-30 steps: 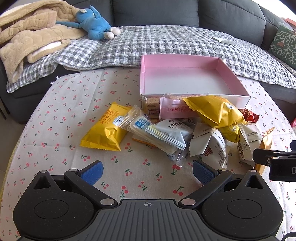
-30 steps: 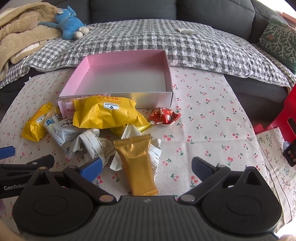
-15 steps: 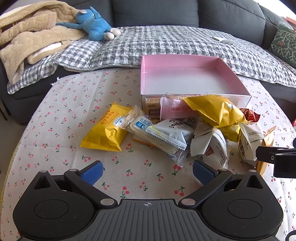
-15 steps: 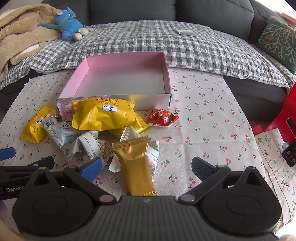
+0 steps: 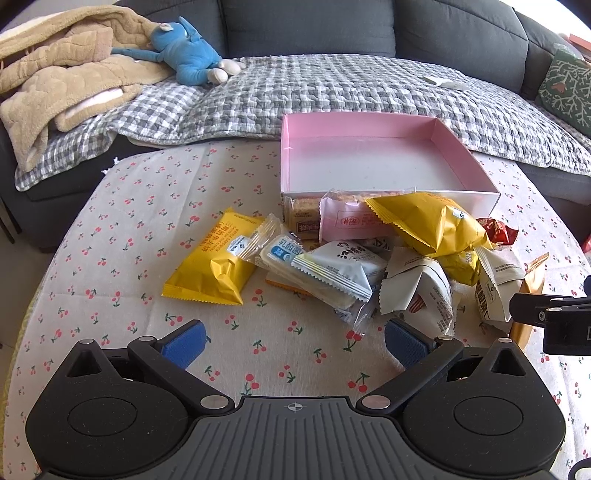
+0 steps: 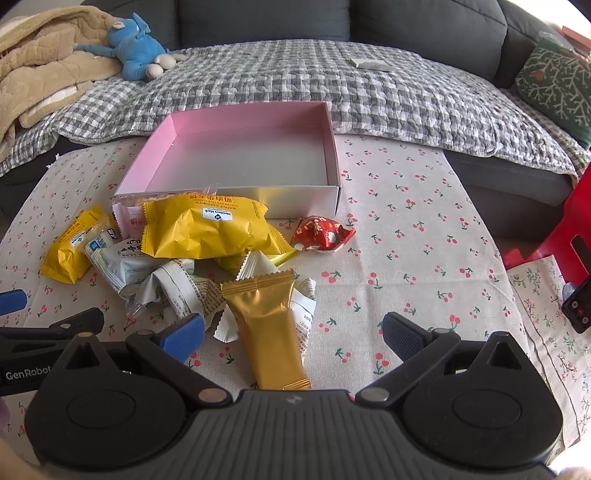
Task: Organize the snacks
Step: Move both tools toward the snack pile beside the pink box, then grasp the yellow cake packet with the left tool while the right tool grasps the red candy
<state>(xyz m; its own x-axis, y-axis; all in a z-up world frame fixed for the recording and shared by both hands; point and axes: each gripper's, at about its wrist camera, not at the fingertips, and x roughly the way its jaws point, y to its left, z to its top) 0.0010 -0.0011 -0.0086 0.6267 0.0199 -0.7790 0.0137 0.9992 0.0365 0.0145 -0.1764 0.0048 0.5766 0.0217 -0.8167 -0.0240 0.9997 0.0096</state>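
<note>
Both grippers hung low over the near edge of the table, and both had their blue-padded jaws spread wide with nothing between the pads. The left gripper (image 5: pixel 293 341) faced bare cherry-print tablecloth (image 5: pixel 122 236), the snack pile lying just beyond its fingertips. The right gripper (image 6: pixel 293 334) stood beside it — its open jaws straddled the near end of a gold foil packet (image 6: pixel 267 325), which lay flat on the cloth, touched by neither pad.

Past the gold packet sat the heap: crumpled white wrappers (image 6: pixel 184 291) under and beside it, a big yellow pouch (image 6: pixel 207 229) resting on top of the pile near the box, and a small red-wrapped sweet (image 6: pixel 321 234) lying apart to the right. From the left wrist view, a second yellow pouch (image 5: pixel 214 264) lay at the heap's left edge, with a pale blue-and-white packet (image 5: pixel 336 269) just beside it and a pink packet (image 5: pixel 347 221) leaning against the box front next to a biscuit pack (image 5: pixel 301 218).

Behind all of it stood the pink box (image 5: pixel 476 162), open-topped, none of the snacks inside it.

Farther back ran a grey sofa (image 6: pixel 424 29) covered with a checked quilt (image 6: pixel 295 81); a blue plush toy (image 6: pixel 138 50) and a tan blanket (image 6: pixel 40 70) lay on its left end, a green patterned cushion (image 6: pixel 554 85) on the right. Something red (image 6: pixel 565 236) stood off the table's right side.
</note>
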